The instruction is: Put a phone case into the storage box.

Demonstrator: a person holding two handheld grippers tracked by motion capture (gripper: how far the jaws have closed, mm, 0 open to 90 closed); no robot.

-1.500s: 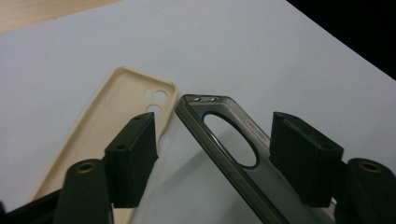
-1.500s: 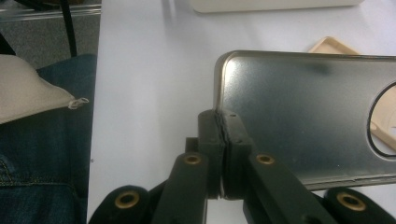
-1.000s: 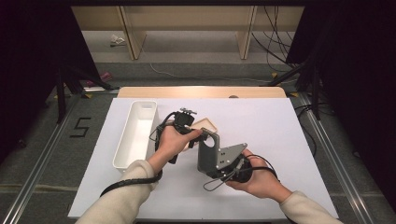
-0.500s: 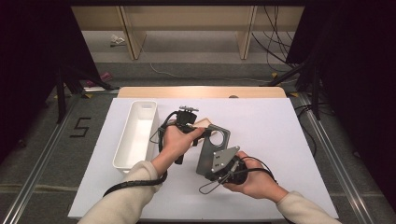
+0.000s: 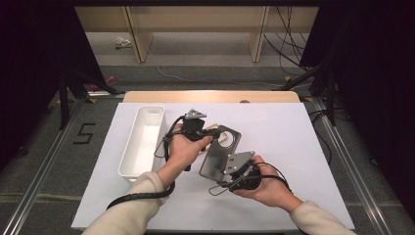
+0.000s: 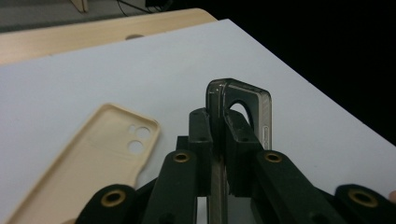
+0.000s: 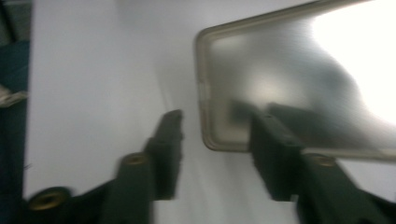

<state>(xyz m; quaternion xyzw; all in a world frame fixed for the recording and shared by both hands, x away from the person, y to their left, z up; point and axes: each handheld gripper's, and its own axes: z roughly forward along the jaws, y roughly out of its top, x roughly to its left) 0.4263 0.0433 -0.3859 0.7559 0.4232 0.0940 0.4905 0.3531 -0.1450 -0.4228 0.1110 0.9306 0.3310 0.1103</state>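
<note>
**You passed the dark phone case from your right gripper to your left, above the middle of the counter.**

Your left gripper (image 6: 215, 154) had just been closing and its fingers pinched the smoky phone case (image 5: 220, 152) by the rim near the camera cutout, standing on edge at frame centre in the left gripper view, likely to keep hold as the other hand let go. Your right gripper (image 7: 215, 140) had just been opening; its fingers stood well apart astride the case's lower corner, pressing nothing. The left gripper view also showed a beige case (image 6: 88, 163) lying flat at lower left, mostly hidden behind your hand in the high view. The high view alone gave the white bin (image 5: 142, 139), left of centre on the counter (image 5: 293, 127).
</note>
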